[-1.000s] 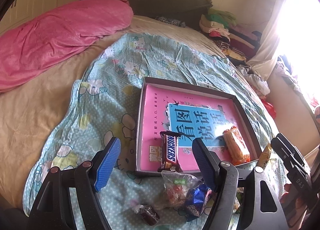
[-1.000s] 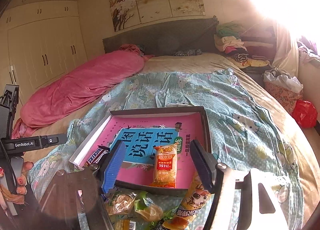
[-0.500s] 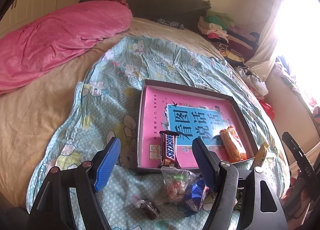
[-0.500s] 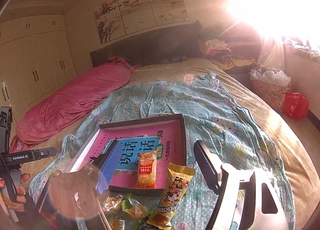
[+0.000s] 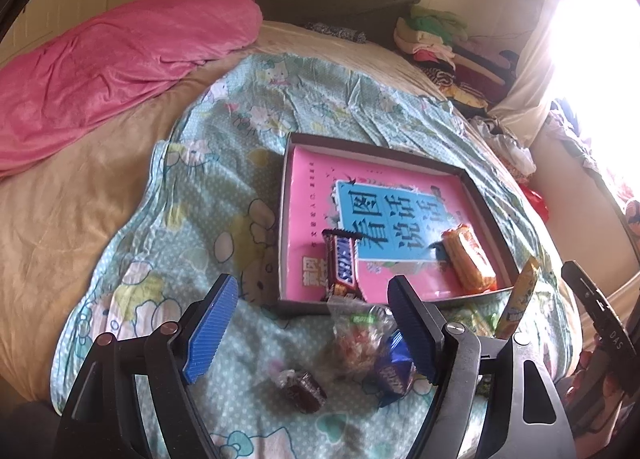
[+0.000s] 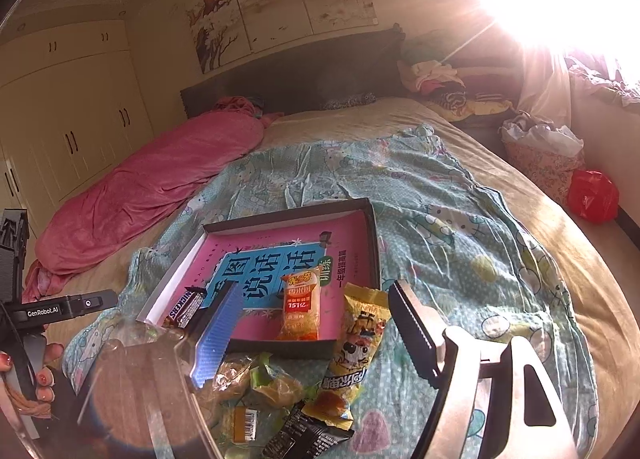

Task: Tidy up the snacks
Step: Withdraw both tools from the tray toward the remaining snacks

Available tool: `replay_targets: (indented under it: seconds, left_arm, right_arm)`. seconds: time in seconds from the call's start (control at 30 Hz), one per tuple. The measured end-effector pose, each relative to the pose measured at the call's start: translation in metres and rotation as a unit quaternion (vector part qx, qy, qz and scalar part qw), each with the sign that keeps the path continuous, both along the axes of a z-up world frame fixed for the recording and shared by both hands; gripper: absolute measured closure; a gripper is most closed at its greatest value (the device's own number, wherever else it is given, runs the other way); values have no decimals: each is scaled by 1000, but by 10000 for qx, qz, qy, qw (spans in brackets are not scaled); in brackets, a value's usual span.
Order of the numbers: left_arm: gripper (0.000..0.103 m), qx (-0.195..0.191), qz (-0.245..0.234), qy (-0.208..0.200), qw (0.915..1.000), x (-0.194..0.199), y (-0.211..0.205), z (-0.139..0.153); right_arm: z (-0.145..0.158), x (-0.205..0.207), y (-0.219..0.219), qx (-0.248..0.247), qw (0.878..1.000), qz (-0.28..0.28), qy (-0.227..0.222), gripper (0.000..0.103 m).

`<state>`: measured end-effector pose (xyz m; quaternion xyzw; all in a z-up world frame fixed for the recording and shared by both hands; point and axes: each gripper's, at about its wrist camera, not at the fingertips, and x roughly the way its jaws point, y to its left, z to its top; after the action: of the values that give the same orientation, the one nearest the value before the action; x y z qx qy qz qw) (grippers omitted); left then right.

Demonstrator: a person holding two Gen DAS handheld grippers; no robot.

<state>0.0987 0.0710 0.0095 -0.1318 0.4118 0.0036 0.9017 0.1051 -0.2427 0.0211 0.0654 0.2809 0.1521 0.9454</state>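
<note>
Right gripper [image 6: 316,331], jaws open and empty, frames the yellow packet [image 6: 362,333] lying lengthwise at lower center; left gripper [image 5: 312,333] also open.

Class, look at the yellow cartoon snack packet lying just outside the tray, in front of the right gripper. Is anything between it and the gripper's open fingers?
Nothing visible blocks it. The yellow packet lies on the bedspread between the right gripper's open jaws, its top end leaning against the tray's near corner. Other loose wrappers lie to its left.
</note>
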Motion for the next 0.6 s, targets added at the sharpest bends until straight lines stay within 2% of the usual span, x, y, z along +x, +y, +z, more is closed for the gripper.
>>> replay_targets:
  seconds: [0.3,0.6]
  left_arm:
    - [24,-41,-16,296,9996,-11,3,-15]
    - [24,346,-441,667,9962,-20,-10,-34]
  right_arm:
    - [-4,-2,5,-72,9999,31,104,28]
    - [-8,-2,5,-115,9997,-5,206,28]
